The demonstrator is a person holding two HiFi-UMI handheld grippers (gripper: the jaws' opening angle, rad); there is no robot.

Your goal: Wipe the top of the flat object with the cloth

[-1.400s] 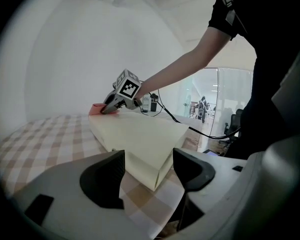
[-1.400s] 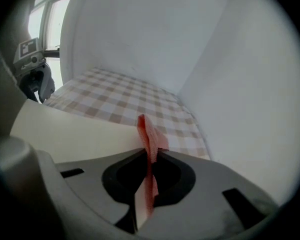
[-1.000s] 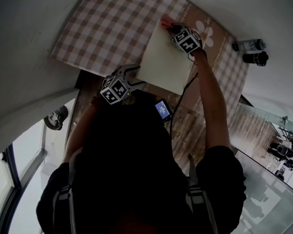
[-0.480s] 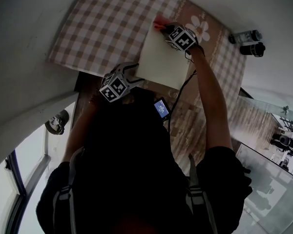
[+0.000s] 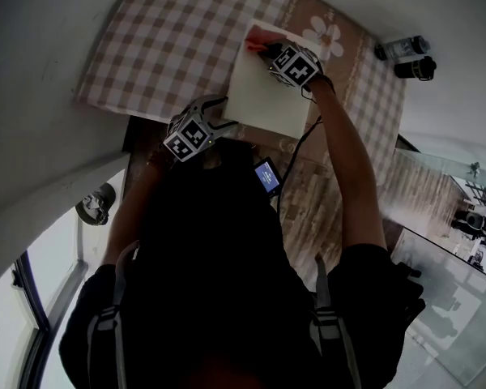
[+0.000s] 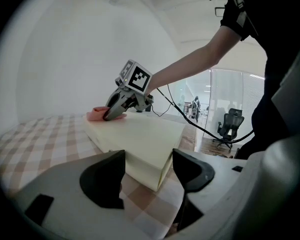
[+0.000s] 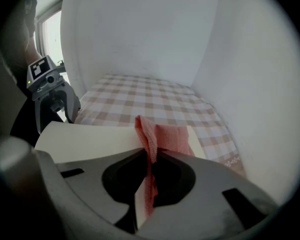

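A cream flat slab point(image 5: 265, 87) lies on the checked tablecloth point(image 5: 170, 47). My right gripper point(image 5: 269, 49) is shut on a pink cloth point(image 5: 259, 36) and presses it onto the slab's far corner. In the right gripper view the cloth point(image 7: 162, 136) is pinched between the jaws and spreads over the slab point(image 7: 90, 136). My left gripper point(image 5: 220, 113) is open at the slab's near corner. In the left gripper view its jaws straddle that corner of the slab point(image 6: 142, 149) with a gap on both sides, and the right gripper point(image 6: 115, 109) shows beyond with the cloth point(image 6: 96, 115).
Two dark bottles point(image 5: 405, 57) lie on the floor at the right past the table. A small blue-lit screen point(image 5: 267, 178) hangs at the person's chest, with a cable running to the right gripper. A white wall point(image 7: 140, 34) stands close behind the table.
My right gripper has slid the pink cloth leftward along the slab's far edge. The left gripper has stayed at the near corner.
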